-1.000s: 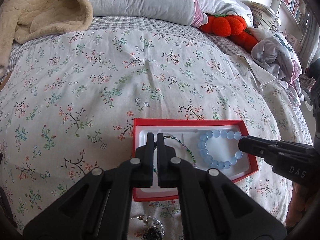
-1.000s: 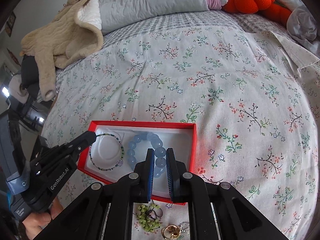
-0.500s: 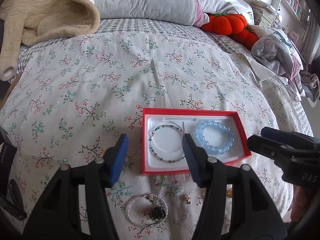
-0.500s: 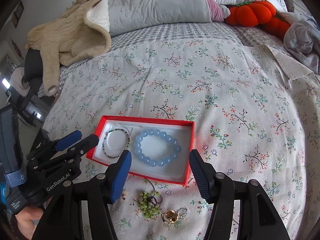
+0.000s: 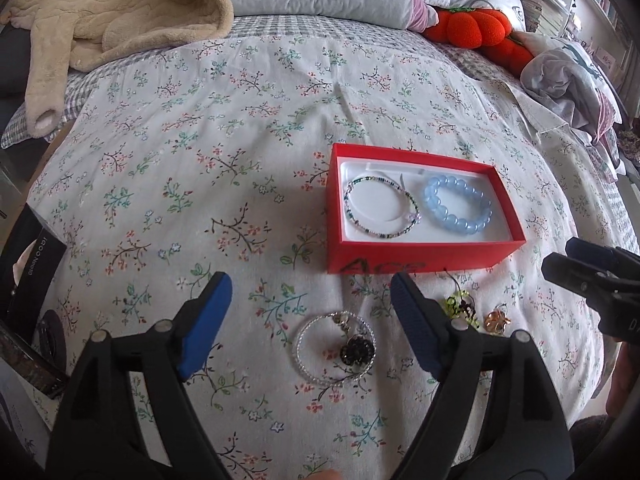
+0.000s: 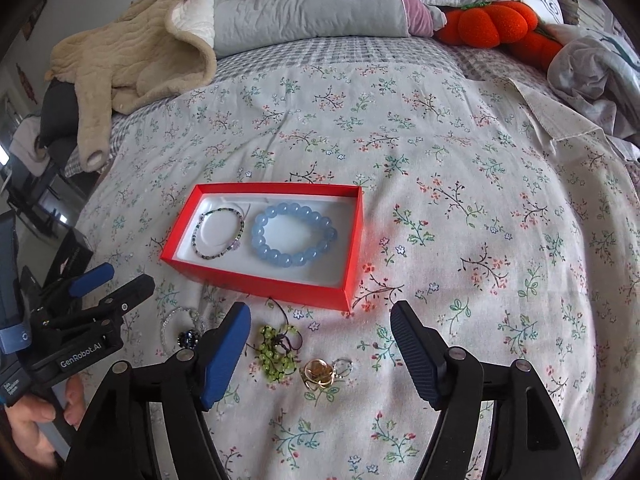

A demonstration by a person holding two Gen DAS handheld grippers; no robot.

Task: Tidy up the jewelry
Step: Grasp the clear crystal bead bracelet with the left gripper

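Both our jaws are opening with nothing between them, so we risk snagging the silver bracelet (image 5: pixel 335 347) in the bed's (image 5: pixel 240 120) soft quilt.

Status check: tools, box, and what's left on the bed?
Both tools, left and right, opening, nothing between them. Two bracelets in red box. Silver bracelet, green piece, gold piece loose. Path clear.

L gripper (image 5: pixel 308 320) jaws opening, nothing betw them, above a silver bracelet w/ dark charm (image 5: pixel 336 350) on floral bedspread (image 5: pixel 240 120). Red box (image 5: pixel 420 254) just beyond holds thin beaded bracelet (image 5: pixel 380 205) beside blue bead bracelet (image 5: pixel 458 204). R gripper (image 5: pixel 592 276) at right edge.
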